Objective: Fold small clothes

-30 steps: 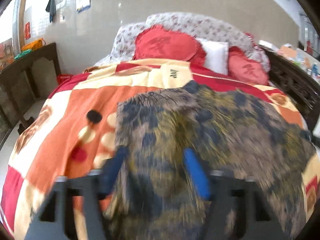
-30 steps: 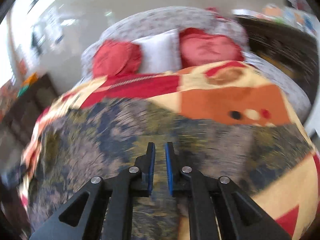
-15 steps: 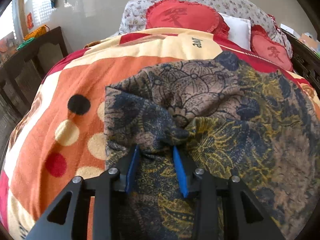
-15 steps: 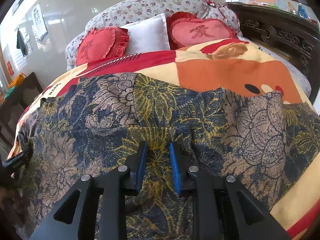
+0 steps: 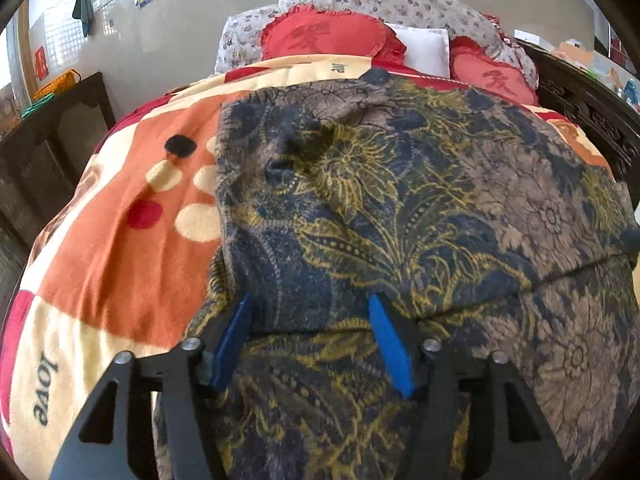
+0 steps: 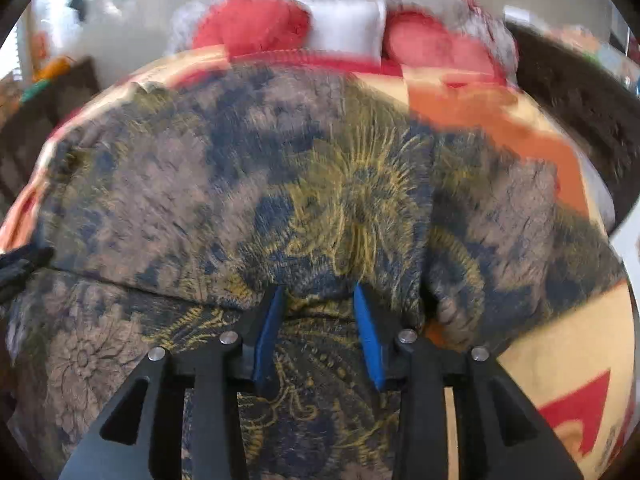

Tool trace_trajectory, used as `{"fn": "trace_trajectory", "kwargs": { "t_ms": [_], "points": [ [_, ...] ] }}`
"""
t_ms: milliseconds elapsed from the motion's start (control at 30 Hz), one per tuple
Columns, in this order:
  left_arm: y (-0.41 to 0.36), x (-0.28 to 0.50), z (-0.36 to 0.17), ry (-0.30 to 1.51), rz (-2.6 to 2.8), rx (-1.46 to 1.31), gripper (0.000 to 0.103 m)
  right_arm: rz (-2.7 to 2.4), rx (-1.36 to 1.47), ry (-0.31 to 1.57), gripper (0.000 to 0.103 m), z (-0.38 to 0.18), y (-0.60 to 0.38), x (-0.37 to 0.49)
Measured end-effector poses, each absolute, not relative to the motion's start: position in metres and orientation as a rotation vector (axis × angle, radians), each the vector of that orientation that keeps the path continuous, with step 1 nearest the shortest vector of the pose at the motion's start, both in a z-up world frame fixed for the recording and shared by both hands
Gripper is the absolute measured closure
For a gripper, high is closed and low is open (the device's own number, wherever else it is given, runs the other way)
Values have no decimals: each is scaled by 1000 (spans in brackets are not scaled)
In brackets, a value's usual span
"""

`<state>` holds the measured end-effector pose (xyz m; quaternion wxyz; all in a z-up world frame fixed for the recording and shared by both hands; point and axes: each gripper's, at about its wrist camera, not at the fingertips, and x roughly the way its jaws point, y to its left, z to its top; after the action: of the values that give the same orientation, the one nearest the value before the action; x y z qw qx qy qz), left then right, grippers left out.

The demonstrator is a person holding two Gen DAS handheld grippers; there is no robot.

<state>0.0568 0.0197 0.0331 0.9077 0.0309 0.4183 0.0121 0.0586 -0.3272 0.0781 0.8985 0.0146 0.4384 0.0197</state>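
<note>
A floral garment (image 5: 400, 208) in navy, brown and yellow lies spread on the bed, its upper layer folded over a lower layer along a near edge. My left gripper (image 5: 308, 304) is open, its blue fingers (image 5: 386, 336) spread at that folded edge near the garment's left side. My right gripper (image 6: 318, 294) is open too, its blue fingers (image 6: 366, 332) at the same edge of the garment (image 6: 320, 184) farther right. The right wrist view is blurred. A dark bit of the other gripper shows at each view's side edge.
The garment rests on an orange, cream and red blanket (image 5: 120, 240) covering the bed. Red heart cushions (image 5: 328, 36) and a white pillow (image 5: 424, 46) lie at the head. Dark wooden furniture stands left (image 5: 52, 132) and right (image 5: 592, 108) of the bed.
Both grippers have opened and let go of the garment's edge, which now lies folded over the lower layer. Both have drawn back a little toward the near edge.
</note>
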Motion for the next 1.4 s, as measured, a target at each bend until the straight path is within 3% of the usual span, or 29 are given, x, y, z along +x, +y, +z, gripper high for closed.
{"fn": "trace_trajectory", "kwargs": {
  "t_ms": [33,67,200,433,600,800,833,867,900,933,1200,1400],
  "points": [
    [20,52,32,867,32,67,5,34,84,851,54,95,-346,49],
    [21,48,27,889,34,58,0,35,127,804,53,106,-363,42],
    [37,43,21,910,3,-57,0,-125,299,749,53,125,-478,33],
    [31,43,18,912,37,-24,0,-443,952,778,53,62,-702,7],
    [35,45,17,914,35,-32,0,-415,1235,701,51,24,-742,10],
    [36,49,16,918,38,-28,0,-413,1273,697,51,3,-748,32],
    [36,49,17,919,39,-28,0,-407,1272,683,52,3,-747,35],
    [36,50,17,919,39,-29,0,-411,1247,677,70,6,-746,38],
    [36,50,17,918,39,-31,0,-423,1221,663,82,13,-747,37],
    [35,50,17,918,39,-33,0,-416,1202,618,83,23,-746,37],
    [36,50,17,913,31,-50,0,-306,886,349,84,186,-715,31],
    [41,48,19,902,14,-78,0,-50,710,314,84,270,-634,44]
  ]
}}
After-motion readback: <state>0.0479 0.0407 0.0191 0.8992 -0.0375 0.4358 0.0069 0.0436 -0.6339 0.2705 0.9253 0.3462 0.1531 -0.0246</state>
